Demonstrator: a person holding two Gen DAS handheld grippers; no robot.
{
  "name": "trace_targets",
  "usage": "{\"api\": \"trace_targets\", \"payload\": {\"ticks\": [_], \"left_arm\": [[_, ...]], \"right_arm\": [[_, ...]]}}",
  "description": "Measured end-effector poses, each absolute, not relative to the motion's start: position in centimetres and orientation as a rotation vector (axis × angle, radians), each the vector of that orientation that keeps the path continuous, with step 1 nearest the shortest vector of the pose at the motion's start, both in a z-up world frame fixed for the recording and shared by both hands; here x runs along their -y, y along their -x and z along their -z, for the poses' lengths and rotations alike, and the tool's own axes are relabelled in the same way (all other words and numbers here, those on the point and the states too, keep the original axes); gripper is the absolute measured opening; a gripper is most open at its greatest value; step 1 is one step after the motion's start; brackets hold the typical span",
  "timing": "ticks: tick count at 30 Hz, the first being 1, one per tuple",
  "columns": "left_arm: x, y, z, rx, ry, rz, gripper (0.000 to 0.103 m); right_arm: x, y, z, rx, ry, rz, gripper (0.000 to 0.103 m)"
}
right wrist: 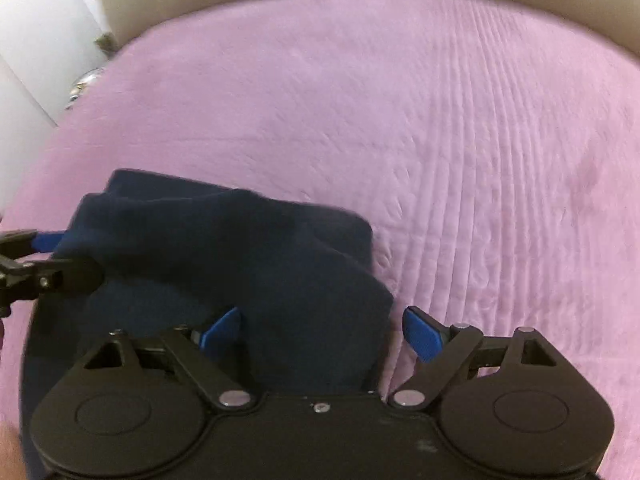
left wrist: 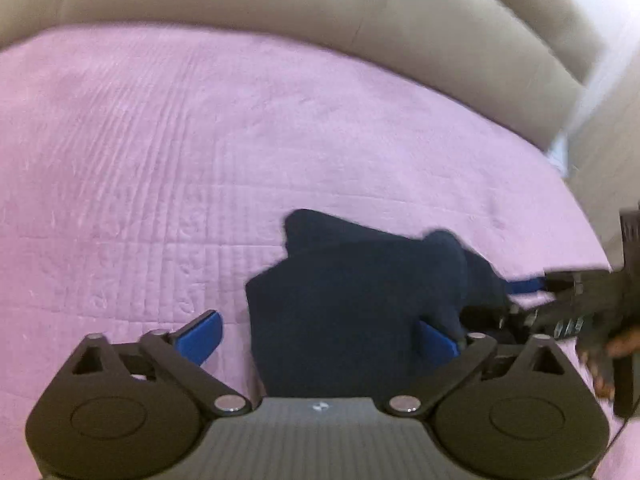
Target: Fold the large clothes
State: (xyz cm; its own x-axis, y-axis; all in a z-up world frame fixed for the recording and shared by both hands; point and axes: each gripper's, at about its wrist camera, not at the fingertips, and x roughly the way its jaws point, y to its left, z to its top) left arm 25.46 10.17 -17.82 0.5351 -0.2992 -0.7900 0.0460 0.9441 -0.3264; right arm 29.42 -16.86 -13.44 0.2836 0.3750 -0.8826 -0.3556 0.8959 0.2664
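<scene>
Fold under way: left gripper (left wrist: 320, 338) and right gripper (right wrist: 320, 334) both spread wide around navy garment (left wrist: 352, 300) on bed (left wrist: 160, 160); next, close on its edges

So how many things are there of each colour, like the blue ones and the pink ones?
Dark navy: 1, the garment
Pink: 1, the bedspread
Beige: 1, the headboard
Black with blue pads: 2, the left claw and the right claw
Total: 5

Looked like a home bedroom: bed w/ pink quilted bedspread (left wrist: 200, 140), beige padded headboard (left wrist: 280, 4), white wall (right wrist: 36, 40) beside it.
</scene>
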Motion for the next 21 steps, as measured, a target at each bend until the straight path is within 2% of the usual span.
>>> {"api": "trace_targets", "payload": {"ticks": [8,11,15,17,18,21], "left_arm": [[-12.9,-28.1,22.0,-0.945,0.524,0.181,0.103],[-13.1,-26.9,19.8,-0.911,0.480,0.058,0.101],[-12.9,-24.8,15.4,-0.959,0.348,-0.057,0.094],[-12.3,-22.8,12.8,-0.940,0.297,-0.048,0.096],[-11.9,-21.3,11.3,-0.929,0.287,-0.045,0.102],[-10.0,-16.7,8.2,-0.893,0.232,-0.034,0.103]], "right_arm": [[18.2,-29.0,11.5,-1.120,-0.014,-0.396,0.103],[20.1,-27.5,8.9,-1.081,0.003,-0.259,0.102],[22.4,-24.1,3.6,-1.033,-0.024,-0.267,0.102],[22.9,-21.5,0.9,-1.021,-0.046,-0.337,0.102],[22.9,-20.1,-0.2,-1.012,-0.048,-0.367,0.102],[22.2,-16.4,-2.2,-0.981,-0.028,-0.434,0.102]]}}
